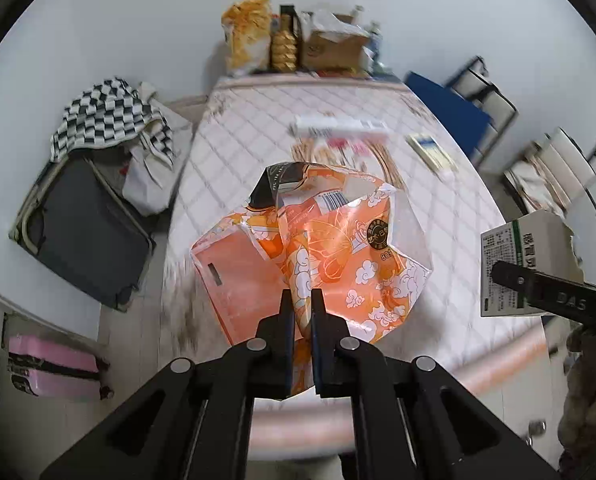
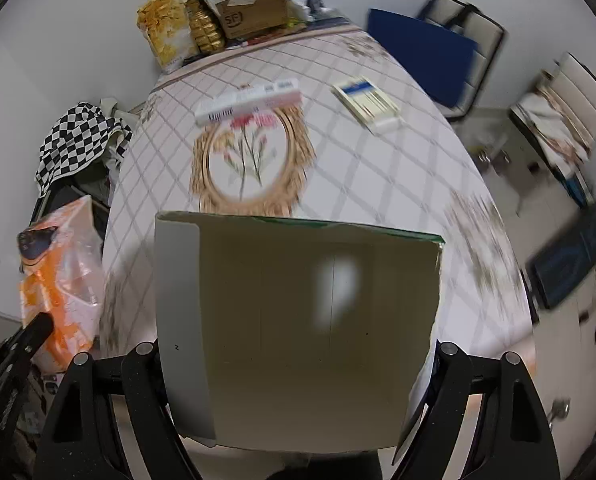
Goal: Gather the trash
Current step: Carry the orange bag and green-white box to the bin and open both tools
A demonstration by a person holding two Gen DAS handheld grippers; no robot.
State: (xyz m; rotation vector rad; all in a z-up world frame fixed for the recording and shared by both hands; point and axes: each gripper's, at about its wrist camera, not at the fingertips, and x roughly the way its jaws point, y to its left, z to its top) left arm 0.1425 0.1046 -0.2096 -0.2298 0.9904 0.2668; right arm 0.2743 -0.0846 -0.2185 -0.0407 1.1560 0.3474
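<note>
My left gripper (image 1: 301, 304) is shut on an orange and clear plastic snack bag (image 1: 329, 248), held above the near end of the table; the bag also shows at the left of the right wrist view (image 2: 62, 272). My right gripper (image 2: 298, 352) is shut on an open green and white cardboard box (image 2: 298, 320), whose empty inside fills the view; its fingertips are hidden by the box. The box and a right finger (image 1: 553, 296) show at the right of the left wrist view, the box (image 1: 513, 264) level with the bag. A long white carton (image 2: 250, 102) and a flat blue and cream packet (image 2: 365, 104) lie on the table.
The table has a white quilted cloth (image 2: 377, 184) with a gold flower oval. Snack bags and a brown carton (image 2: 254, 12) stand at its far end. A checkered cloth on a dark suitcase (image 1: 86, 240), a pink suitcase (image 1: 54, 368) and chairs (image 2: 457, 40) surround it.
</note>
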